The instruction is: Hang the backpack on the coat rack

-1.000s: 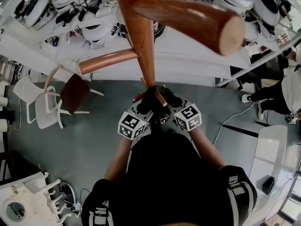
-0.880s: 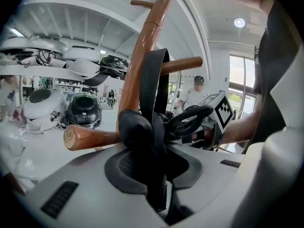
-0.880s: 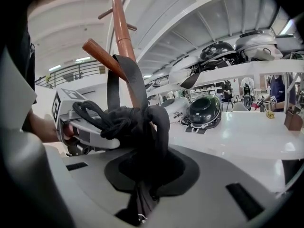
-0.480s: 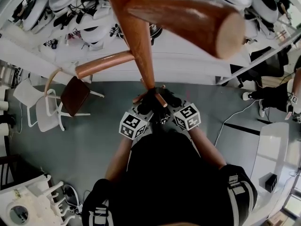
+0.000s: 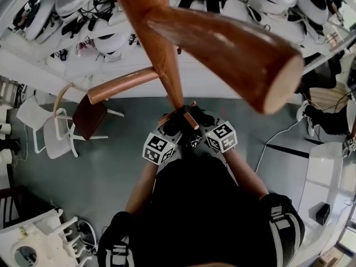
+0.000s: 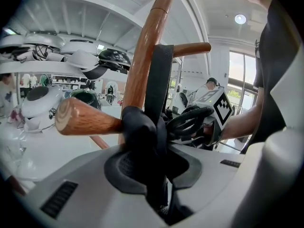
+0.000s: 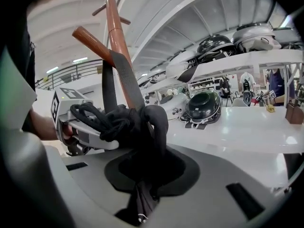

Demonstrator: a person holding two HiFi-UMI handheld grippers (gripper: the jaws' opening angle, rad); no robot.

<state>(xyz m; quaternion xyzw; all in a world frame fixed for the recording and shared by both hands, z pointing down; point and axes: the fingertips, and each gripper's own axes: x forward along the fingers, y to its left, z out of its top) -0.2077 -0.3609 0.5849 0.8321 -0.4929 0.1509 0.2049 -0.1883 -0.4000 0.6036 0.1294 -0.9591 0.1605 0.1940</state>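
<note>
Little has shifted at your hands: both grippers sit at the same spot against the coat rack's pole [image 5: 167,65] as a second ago. What differs is the head view, where the nearest peg [image 5: 222,49] looms larger and swings further right, and the bystander at the right edge has mostly slipped out of sight.

Your left gripper [image 6: 153,167] has its jaws narrowly apart and clamped on a bunched black fold of the backpack [image 6: 140,127]. Your right gripper [image 7: 147,172] grips the same dark bundle from the other side, jaws likewise only slightly parted around the fabric. From the bundle a flat strap [image 6: 159,75] runs straight up the pole to where a side peg [image 6: 190,49] branches off, and it seems to pass over that peg close to the pole. The bag's body hangs below your hands, out of clear sight.

You look to be at the hanging step itself, with the strap up at the peg but the weight in your grip. Next, lower both hands together so the strap goes taut and seats against the pole. Open the jaws only once it holds; let go too early and the strap may slide off the peg's end.
</note>
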